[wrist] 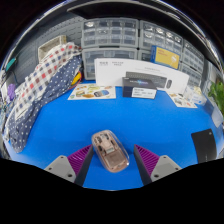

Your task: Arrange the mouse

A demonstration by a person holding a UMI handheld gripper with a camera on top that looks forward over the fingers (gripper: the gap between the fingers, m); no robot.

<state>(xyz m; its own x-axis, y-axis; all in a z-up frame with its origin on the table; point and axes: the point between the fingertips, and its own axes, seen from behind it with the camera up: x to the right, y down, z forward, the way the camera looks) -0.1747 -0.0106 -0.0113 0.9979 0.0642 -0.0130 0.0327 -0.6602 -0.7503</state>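
The gripper [110, 163] has its fingers spread apart around the mouse [109, 150], which rests on the blue counter [60, 125] near its front edge and looks light, rigid and smooth-shelled, so pinching its narrower flanks seems the surest hold.

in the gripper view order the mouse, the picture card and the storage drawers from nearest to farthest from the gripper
From the open gripper:
1. mouse, between the fingers, resting on the blue table.
2. picture card, beyond the fingers, flat on the table.
3. storage drawers, at the back.
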